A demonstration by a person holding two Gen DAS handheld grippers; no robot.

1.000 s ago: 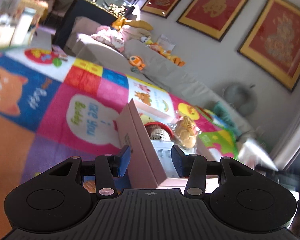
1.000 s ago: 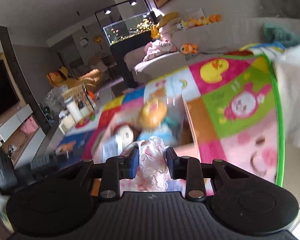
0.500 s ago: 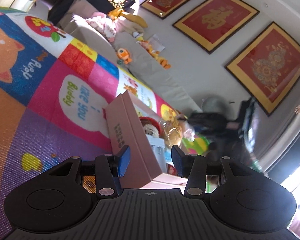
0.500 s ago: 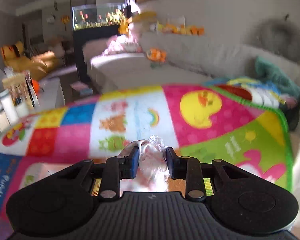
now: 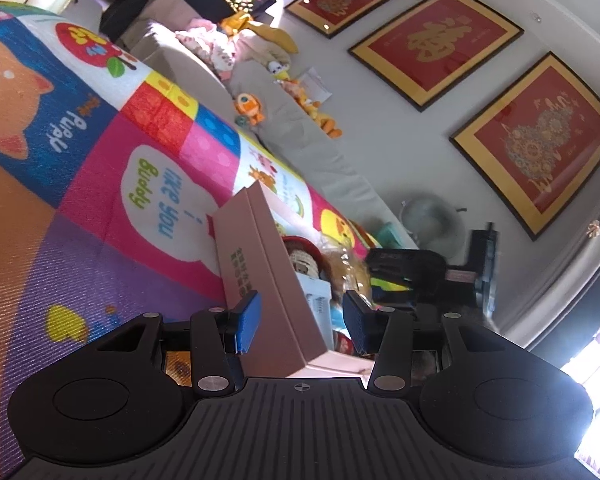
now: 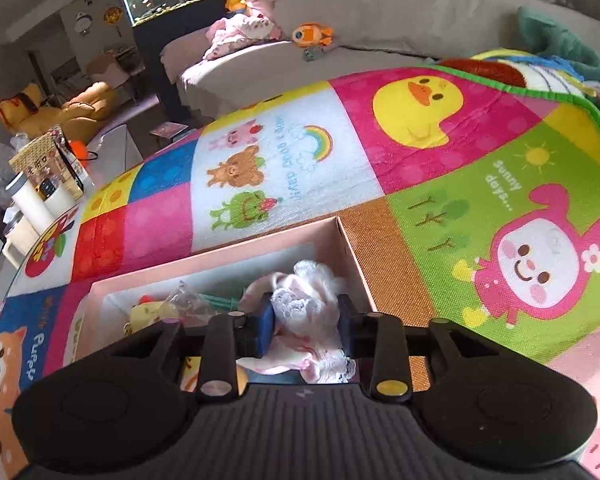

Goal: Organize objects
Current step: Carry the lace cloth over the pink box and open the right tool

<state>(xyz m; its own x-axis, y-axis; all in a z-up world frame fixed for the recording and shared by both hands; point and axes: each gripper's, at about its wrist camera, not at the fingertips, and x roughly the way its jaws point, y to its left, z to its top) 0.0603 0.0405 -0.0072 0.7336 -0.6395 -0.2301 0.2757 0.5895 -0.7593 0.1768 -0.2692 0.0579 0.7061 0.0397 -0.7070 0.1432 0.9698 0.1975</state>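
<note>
In my left wrist view, the long pale pink cardboard box stands on the colourful cartoon play mat, its near side wall running from the middle of the frame toward 6 o'clock. My left gripper is spread wide, with the box wall rising between the blue pads; I cannot tell whether either pad touches it. Inside the box I see a round red-rimmed woven item, a crinkly clear-wrapped yellowish toy and a white ribbed plastic piece. At 3 o'clock the black right gripper reaches over the box.

In my right wrist view, the frilly pink and white lace doll garment is a soft bunched bundle with lace trim. My right gripper is clamped on it, both pads pressed into the cloth. The bundle hangs over the right end of the pink box, just inside its corner at centre frame. Toward 9 o'clock inside the box lie a yellow plush toy under crumpled clear wrap and something green. The play mat spreads around the box, with a grey sofa at 12 o'clock.
</note>
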